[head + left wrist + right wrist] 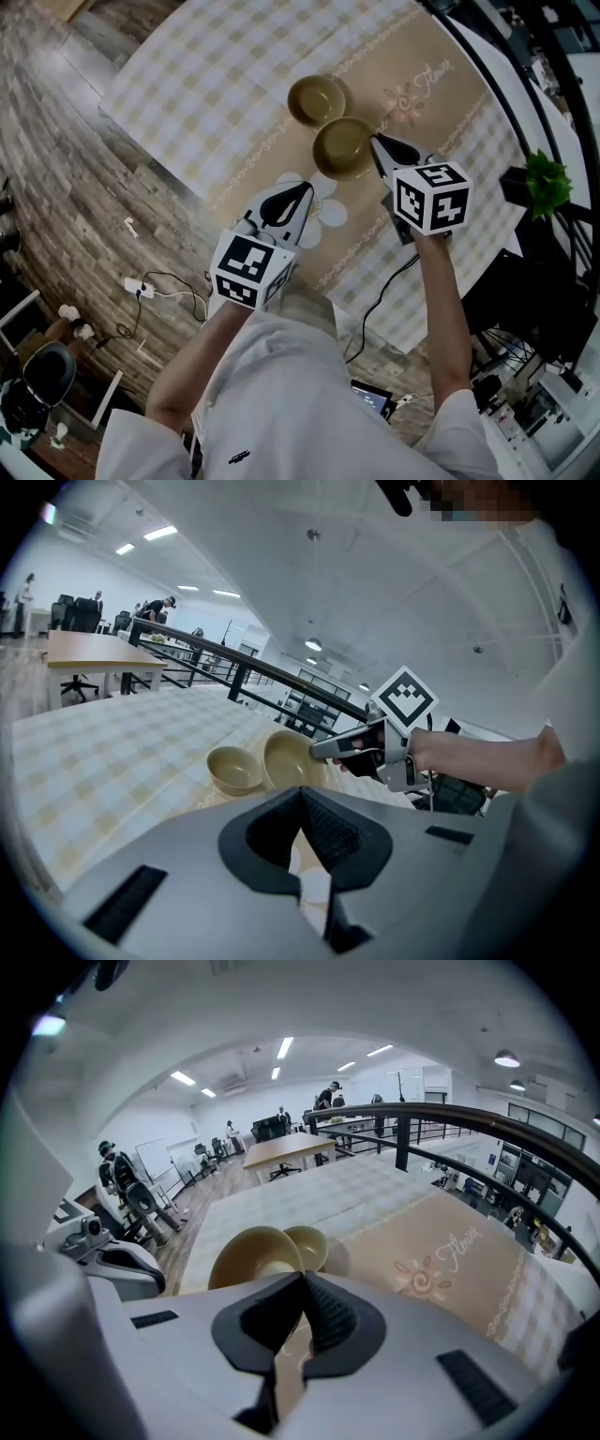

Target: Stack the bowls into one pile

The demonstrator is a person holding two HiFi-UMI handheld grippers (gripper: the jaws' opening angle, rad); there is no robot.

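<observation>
Forearms reached forward from a white shirt (281, 394), the left one (192, 361) bent inward, the right one (445, 309) held straighter and further out. The left hand-held gripper (305, 188) hung low over the bench (178, 75) just inside its near edge, jaws pressed together with nothing between them, pointing towards the bowls. Wood floor (75, 187) and a white cable (164, 292) lay below that edge. Further on, the right hand-held gripper (376, 140) was clamped on the rim of the nearer bowl (342, 150), which the left gripper view showed tilted, its hollow turned towards the camera. The farther bowl (316, 99) sat upright on the tan runner (422, 66), just beside the held one; whether the two touched could not be told. Beyond and to the left of the bowls the checked cloth (216, 56) lay bare out to the far edge. A green plant (547, 178) stood off the bench's right side.
</observation>
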